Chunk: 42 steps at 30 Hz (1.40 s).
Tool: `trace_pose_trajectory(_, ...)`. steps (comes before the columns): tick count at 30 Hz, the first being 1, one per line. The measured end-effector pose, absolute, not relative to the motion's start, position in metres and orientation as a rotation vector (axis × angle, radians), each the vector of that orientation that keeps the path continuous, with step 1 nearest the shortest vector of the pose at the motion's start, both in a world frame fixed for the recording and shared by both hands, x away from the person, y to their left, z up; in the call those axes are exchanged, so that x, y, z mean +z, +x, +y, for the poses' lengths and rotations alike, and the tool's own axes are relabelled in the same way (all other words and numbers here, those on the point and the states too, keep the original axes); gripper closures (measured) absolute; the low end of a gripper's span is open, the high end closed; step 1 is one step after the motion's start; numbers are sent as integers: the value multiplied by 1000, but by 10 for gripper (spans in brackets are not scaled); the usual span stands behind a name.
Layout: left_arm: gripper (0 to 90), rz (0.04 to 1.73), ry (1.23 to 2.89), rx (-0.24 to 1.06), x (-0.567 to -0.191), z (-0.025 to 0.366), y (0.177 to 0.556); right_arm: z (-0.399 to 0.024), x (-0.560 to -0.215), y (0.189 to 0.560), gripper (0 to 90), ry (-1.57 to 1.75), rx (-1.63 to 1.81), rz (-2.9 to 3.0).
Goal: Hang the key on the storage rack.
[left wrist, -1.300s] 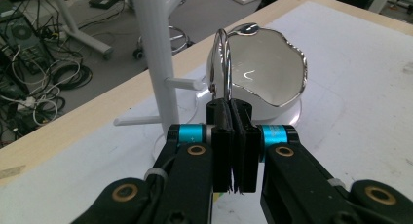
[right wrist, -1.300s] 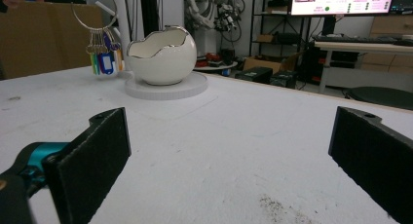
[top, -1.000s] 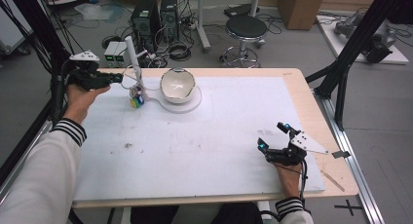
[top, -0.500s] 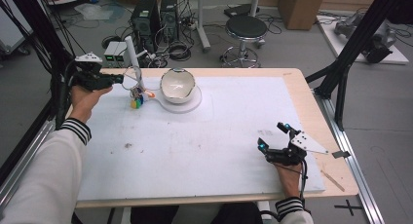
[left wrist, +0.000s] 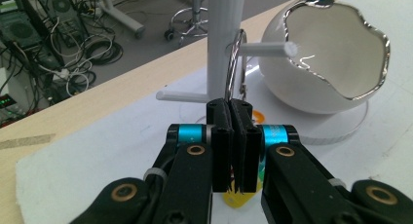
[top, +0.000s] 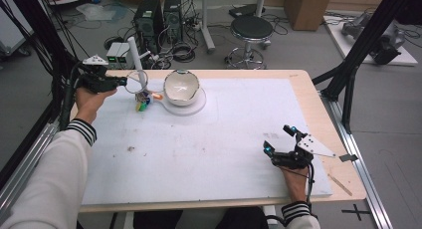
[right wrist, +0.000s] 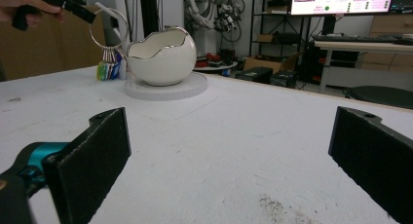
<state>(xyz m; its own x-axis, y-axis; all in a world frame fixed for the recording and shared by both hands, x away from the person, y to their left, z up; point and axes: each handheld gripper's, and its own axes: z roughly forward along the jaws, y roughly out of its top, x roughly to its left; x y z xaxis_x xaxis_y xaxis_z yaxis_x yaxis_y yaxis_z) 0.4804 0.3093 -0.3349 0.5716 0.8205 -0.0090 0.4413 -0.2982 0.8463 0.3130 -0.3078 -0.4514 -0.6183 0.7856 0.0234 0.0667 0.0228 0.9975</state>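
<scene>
Left gripper [top: 118, 81] at the far left corner of the white mat [top: 209, 154], jaws clenched on a silver key ring [right wrist: 108, 28]; in the left gripper view the 2 black pads meet on the wire with no gap. The ring hangs beside the white peg stand [top: 137, 59], just under one of its short pegs [left wrist: 265, 48], whether looped on or just against it cannot be told. Coloured tags [top: 143, 104] dangle from the ring down near the mat (green, blue, yellow, one orange bit beside them). Immediately right of the stand: white egg-shaped bowl [top: 181, 87] with a silver, jagged rim, sitting on a round white base [top: 196, 105]; tight gap between stand and bowl. Right gripper [top: 279, 139] rests near the mat's near right corner, jaws released and standing wide apart, nothing between them; the right gripper view looks across bare mat toward the bowl. Wide open stretch of mat between the 2 hands, only a few dark specks on it. The wooden table edge [top: 318, 104] shows as a narrow strip along the far and right sides; the stand sits close to the far edge.
</scene>
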Motion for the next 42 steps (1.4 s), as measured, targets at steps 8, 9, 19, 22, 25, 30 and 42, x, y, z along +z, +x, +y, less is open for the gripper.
trace_pose_trajectory(8,868,1002,1945,601,-340,306,482,-308,-451,313,11,868,1647,1741)
trace_pose_trajectory(9,868,1015,1941,598,-341,306,482,-308,-451,313,11,868,1645,1741)
trace_pose_trajectory(19,599,994,1988,692,-342,301,478,-308,-451,313,11,866,1638,1741)
trace_pose_trajectory(22,499,981,1967,666,-339,300,474,-308,-451,313,11,866,1636,1741)
trace_pose_trajectory(25,337,955,1908,612,-336,299,469,-307,-451,313,11,863,1636,1739)
trace_pose_trajectory(30,206,885,1875,685,-335,295,442,-307,-452,313,11,852,1636,1738)
trace_pose_trajectory(42,17,764,1805,582,-348,283,381,-307,-451,314,11,857,1634,1740)
